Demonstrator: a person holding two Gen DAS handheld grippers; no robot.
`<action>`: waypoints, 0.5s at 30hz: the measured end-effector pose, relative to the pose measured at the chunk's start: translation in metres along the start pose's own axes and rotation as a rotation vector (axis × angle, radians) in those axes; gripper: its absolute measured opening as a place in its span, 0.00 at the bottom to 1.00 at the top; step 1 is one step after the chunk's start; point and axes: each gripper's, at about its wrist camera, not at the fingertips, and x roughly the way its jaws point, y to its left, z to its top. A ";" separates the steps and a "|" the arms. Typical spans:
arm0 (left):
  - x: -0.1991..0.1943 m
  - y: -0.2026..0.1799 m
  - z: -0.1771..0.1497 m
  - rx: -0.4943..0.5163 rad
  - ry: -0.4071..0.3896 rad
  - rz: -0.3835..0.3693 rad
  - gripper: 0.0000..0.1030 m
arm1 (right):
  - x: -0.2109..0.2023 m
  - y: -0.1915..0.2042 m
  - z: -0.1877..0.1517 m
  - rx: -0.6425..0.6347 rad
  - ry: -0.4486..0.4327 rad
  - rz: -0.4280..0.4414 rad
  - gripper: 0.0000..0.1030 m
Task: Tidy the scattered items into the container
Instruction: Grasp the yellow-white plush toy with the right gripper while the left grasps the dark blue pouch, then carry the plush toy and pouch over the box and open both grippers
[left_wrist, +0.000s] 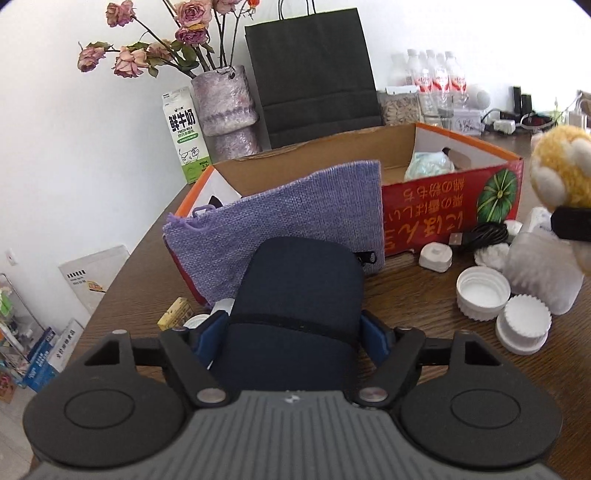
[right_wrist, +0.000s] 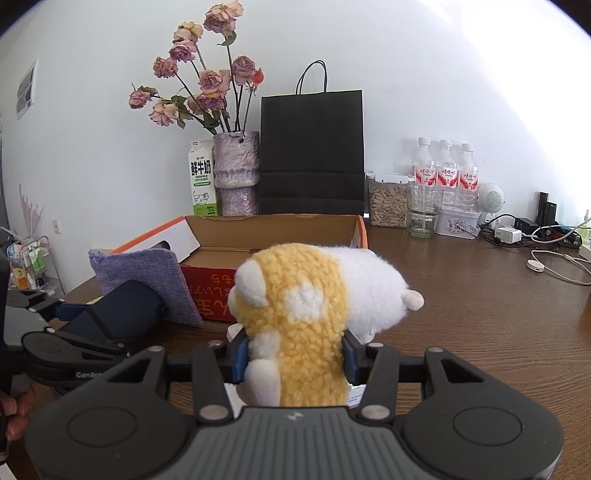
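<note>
Both loads held short of the open red-and-orange cardboard box (left_wrist: 454, 199).

I see the left hand-held gripper (left_wrist: 295, 328) grasping a dark navy cylindrical pouch (left_wrist: 299, 295) lengthwise, box directly ahead; the right hand-held gripper (right_wrist: 293, 360) clenches a yellow-and-white plush toy (right_wrist: 314, 295).

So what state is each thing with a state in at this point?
Left gripper: jaws around the dark navy case.
Right gripper: shut on the plush toy.
Cardboard box: open.
Purple knitted pouch: leaning against the box.
White bottle cap: open side up.
</note>
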 end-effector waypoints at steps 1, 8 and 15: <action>-0.001 0.002 0.000 -0.007 -0.002 -0.008 0.71 | 0.000 0.000 0.000 0.000 0.000 0.001 0.45; -0.008 0.007 0.001 -0.039 -0.026 -0.017 0.68 | -0.003 0.003 0.000 -0.005 0.000 0.003 0.45; -0.023 0.016 0.004 -0.080 -0.067 -0.036 0.64 | -0.008 0.008 0.003 -0.015 -0.010 0.002 0.45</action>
